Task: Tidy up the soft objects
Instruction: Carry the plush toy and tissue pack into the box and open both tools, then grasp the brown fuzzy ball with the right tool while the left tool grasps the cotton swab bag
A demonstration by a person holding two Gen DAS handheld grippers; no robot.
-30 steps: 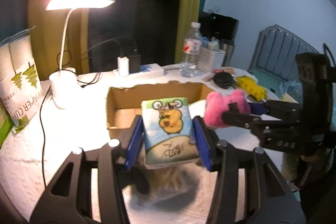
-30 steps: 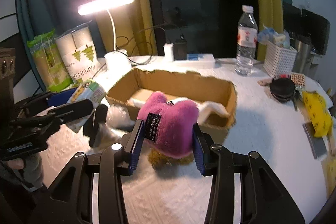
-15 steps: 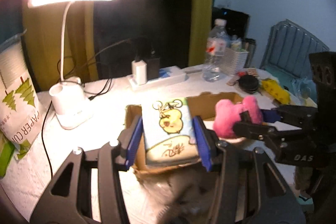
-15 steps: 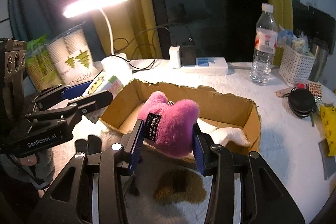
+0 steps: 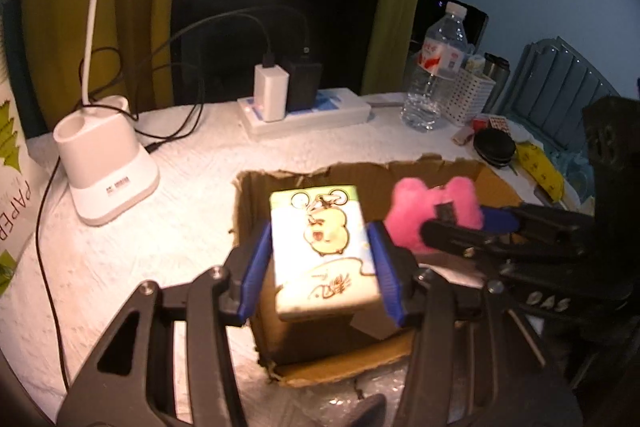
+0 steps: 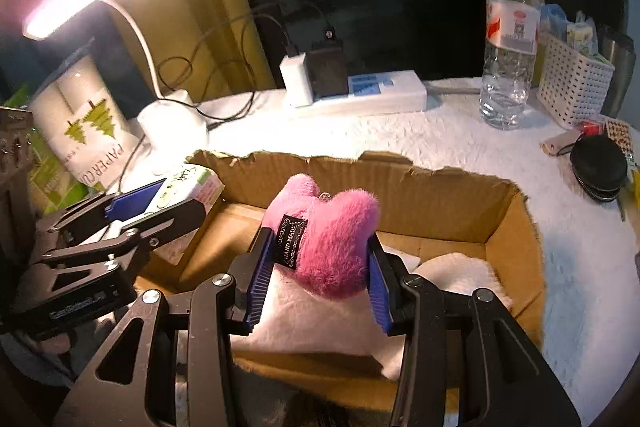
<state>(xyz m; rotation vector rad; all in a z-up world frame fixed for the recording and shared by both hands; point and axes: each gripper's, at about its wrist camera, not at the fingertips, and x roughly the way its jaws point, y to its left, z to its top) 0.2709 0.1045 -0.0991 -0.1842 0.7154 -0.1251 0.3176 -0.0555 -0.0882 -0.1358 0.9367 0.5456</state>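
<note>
Pinching from both sides, the left gripper [image 5: 322, 259] has its blue pads clamped on a tissue pack [image 5: 323, 251] printed with a yellow cartoon, held over the left end of the cardboard box [image 6: 516, 227]. Beside it, the right gripper [image 6: 318, 279] squeezes a pink plush toy [image 6: 326, 239] above the box's middle, over white plush [image 6: 460, 271] already lying on the box floor. The box sits on a table with a white cover [image 6: 460, 135]; a lamp base [image 5: 106, 163], power strip [image 5: 308, 113] and water bottle [image 6: 508, 39] line the far edge.

Risks, as I judge them: the two grippers hang close together, so lowering both at once could knock them together; the pack hangs near the torn left wall and may catch it or drop outside; the plush may cling to the ribbed pads on release
</note>
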